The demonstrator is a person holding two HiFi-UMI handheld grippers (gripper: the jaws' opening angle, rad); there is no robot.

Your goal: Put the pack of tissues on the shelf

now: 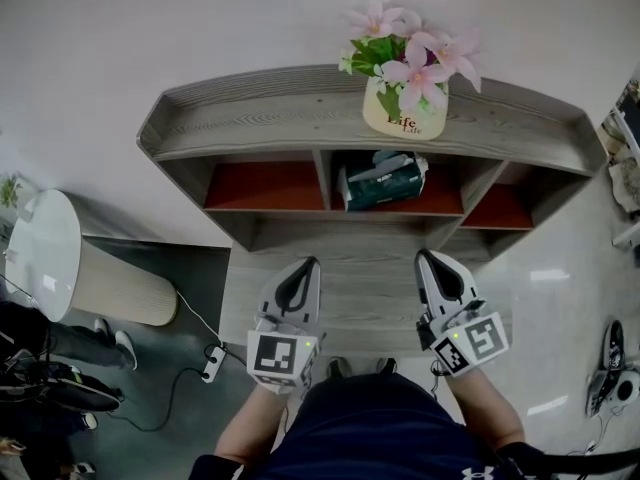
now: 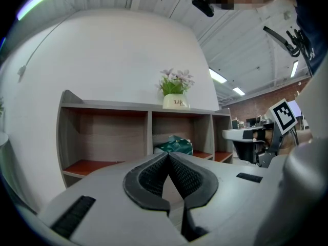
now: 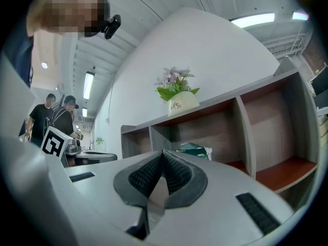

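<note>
The grey wooden shelf (image 1: 290,118) fills the far half of my head view. Its top board has a raised lip along the back and both ends, which I take as a guard against things sliding off. The near edge is open. Under that board sit three compartments with red-brown floors, parted by upright dividers and all open toward me.

The pack of tissues (image 1: 383,181) lies in the middle compartment, closer to its left divider and fully inside the front edge. I judge the placing done. Its green wrapper looks crumpled, so it rests slumped, not square.

The flower pot (image 1: 405,113) stands on the top board directly above that compartment, near the open edge. Any lift straight up from there would risk knocking it.

The left claw (image 1: 311,262) and the right claw (image 1: 424,256) hang side by side near my body, well apart from the shelf. Each has its jaws pressed together on nothing, which suits hands with nothing left to carry.

Between the claws and the compartments the way is free. A round white-topped stand (image 1: 45,253) and a power strip (image 1: 212,363) crowd the near left.
</note>
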